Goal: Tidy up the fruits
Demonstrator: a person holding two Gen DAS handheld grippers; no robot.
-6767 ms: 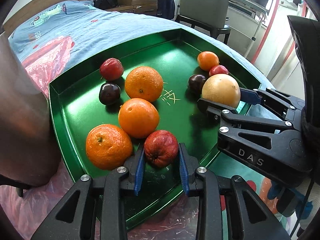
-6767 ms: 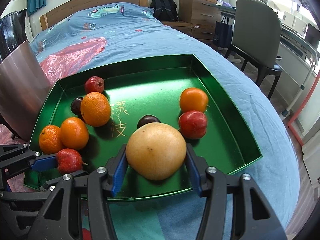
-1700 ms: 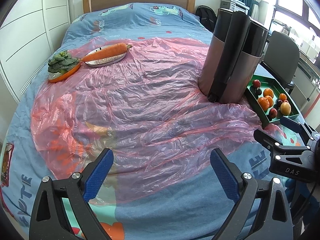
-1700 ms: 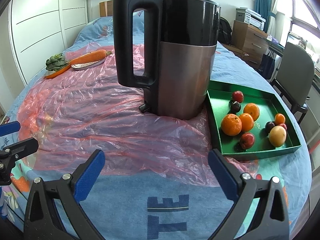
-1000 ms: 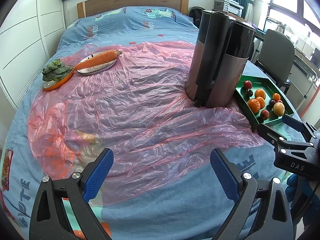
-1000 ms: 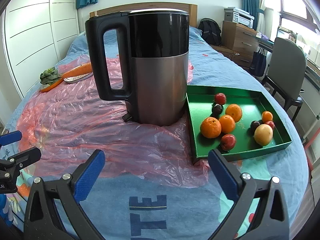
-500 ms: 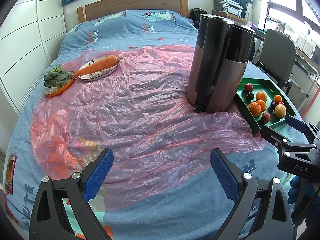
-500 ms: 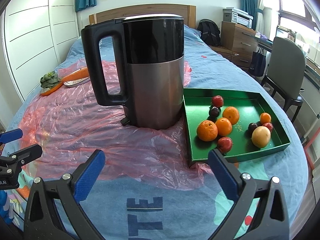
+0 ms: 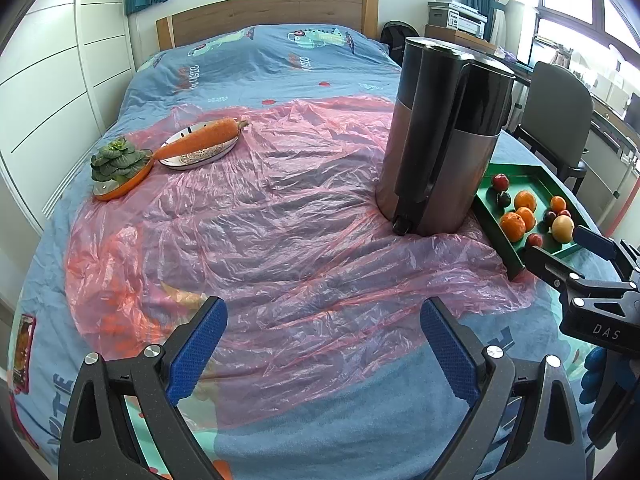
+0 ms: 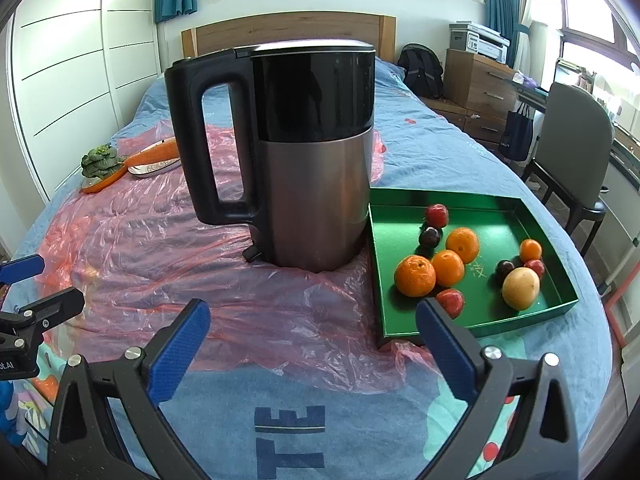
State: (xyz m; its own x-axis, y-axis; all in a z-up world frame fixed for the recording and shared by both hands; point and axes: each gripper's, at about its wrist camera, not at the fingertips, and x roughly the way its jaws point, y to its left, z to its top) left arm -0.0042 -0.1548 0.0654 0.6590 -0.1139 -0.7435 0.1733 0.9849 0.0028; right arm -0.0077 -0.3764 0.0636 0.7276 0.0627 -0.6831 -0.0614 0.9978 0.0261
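Both wrist views look up the bed, sharing the kettle (image 9: 444, 136) (image 10: 308, 152), the right view nearer.

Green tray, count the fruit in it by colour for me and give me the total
In the tray:
Orange: 4
Red: 3
Dark purple: 2
Yellow: 1
Total: 10
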